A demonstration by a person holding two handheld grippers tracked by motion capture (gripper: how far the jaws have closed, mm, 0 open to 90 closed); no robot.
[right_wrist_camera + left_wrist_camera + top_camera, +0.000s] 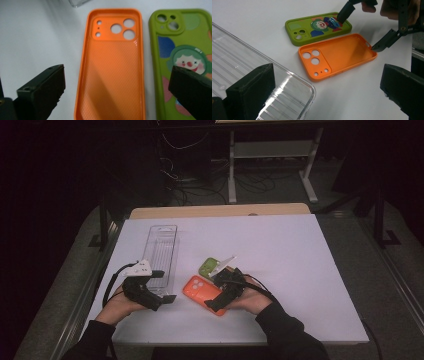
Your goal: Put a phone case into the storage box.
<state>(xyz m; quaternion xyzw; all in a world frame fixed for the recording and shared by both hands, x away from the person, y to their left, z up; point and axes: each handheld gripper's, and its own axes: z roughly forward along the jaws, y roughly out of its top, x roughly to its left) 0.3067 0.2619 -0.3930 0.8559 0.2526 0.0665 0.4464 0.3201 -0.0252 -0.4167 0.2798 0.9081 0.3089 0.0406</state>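
Near the front edge of the white table (300,270), a little left of its middle, lies an orange phone case (200,290), hollow side up, with its camera holes toward the left edge. Just beside it, on the far side, rests a green phone case (209,266) printed with a cartoon clown, back side up; the two lie close alongside one another, and whether they touch cannot be told. The right gripper (223,292) hangs over the right end of the orange case with its jaws spread wide and holding nothing; in the right gripper view one jaw stands over bare table left of the orange case (112,72) and the other over the green case (185,55). The left gripper (162,286) sits at the front left, jaws also apart and empty. One of its jaws is over the near end of a clear plastic tray (162,252), which runs from there toward the far edge, left of both cases.
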